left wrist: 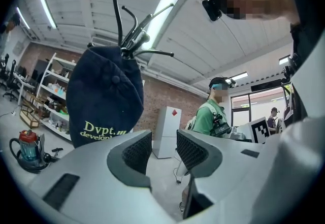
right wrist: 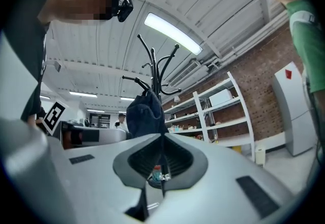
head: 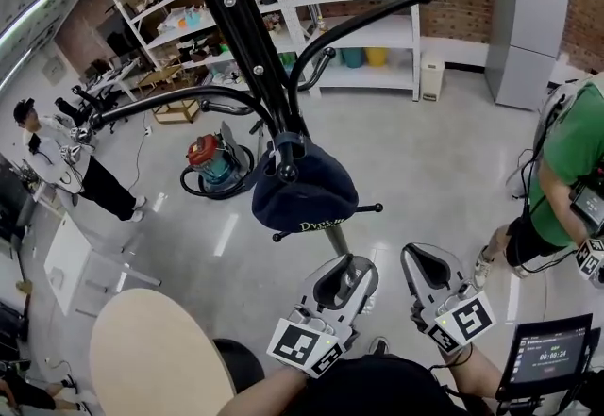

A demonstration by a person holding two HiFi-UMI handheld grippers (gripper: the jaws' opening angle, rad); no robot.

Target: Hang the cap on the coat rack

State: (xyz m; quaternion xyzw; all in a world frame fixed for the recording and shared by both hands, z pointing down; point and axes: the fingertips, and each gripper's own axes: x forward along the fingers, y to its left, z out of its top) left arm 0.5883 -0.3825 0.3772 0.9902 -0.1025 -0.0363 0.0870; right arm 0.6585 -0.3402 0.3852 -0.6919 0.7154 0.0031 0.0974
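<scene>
A dark navy cap [head: 304,186] with pale green lettering hangs on a lower hook of the black coat rack [head: 247,37], free of both grippers. My left gripper [head: 344,265] sits just below and in front of it, open, with nothing between the pads. In the left gripper view the cap [left wrist: 104,98] hangs up and to the left of the open left gripper [left wrist: 163,149]. My right gripper [head: 427,263] is to the right, farther from the cap. In the right gripper view the right gripper [right wrist: 162,154] is shut and empty, and the cap [right wrist: 144,114] hangs beyond it on the rack [right wrist: 155,65].
A red and teal vacuum cleaner [head: 215,162] stands on the floor behind the rack. White shelving [head: 359,18] and a grey cabinet [head: 528,23] line the brick wall. A person in green [head: 566,159] stands right, another person [head: 66,169] left. A round wooden tabletop [head: 156,357] is near left.
</scene>
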